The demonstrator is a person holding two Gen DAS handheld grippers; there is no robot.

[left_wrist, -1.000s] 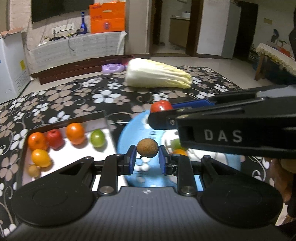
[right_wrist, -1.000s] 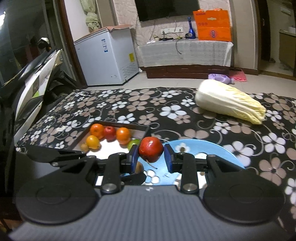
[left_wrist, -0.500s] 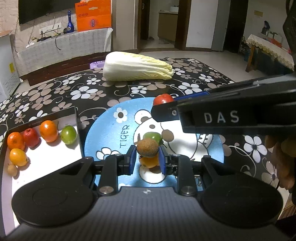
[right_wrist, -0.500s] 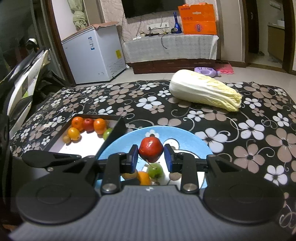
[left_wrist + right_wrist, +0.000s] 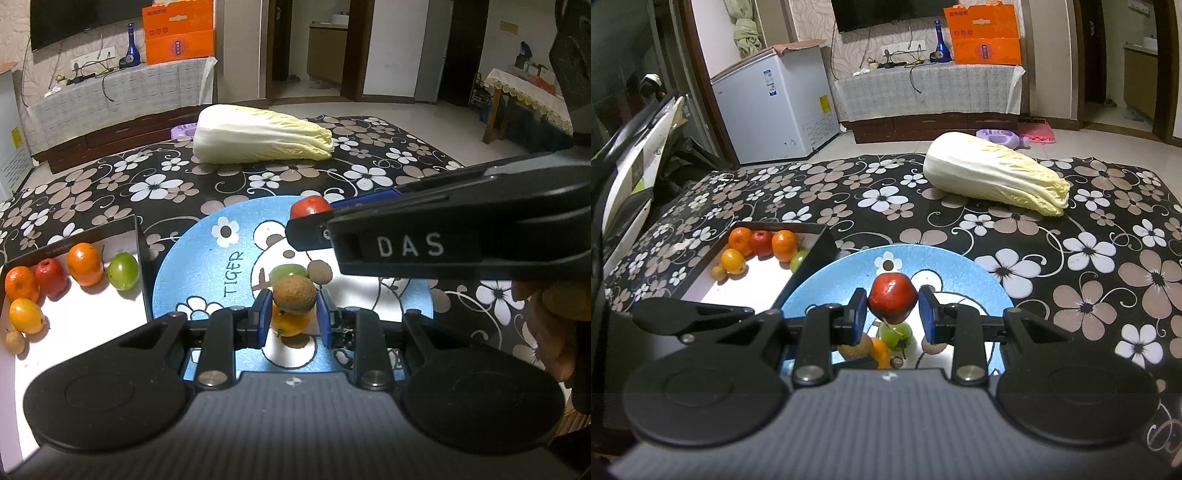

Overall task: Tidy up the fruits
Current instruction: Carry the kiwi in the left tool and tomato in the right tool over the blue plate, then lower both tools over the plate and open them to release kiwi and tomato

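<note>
Left wrist view: left tongs are clamped on a small brown kiwi-like fruit above the blue plate, while right tongs are clamped on a red apple-like fruit over the same plate; both look light, firm and round, likely to roll or slip, so gripping across the widest middle seems best. Below sit a green fruit, an orange one and a small brown one; the black tray of sorted fruit touches the plate's left rim, its wall possibly in the way, cabbage well apart on the flowered counter.
</note>
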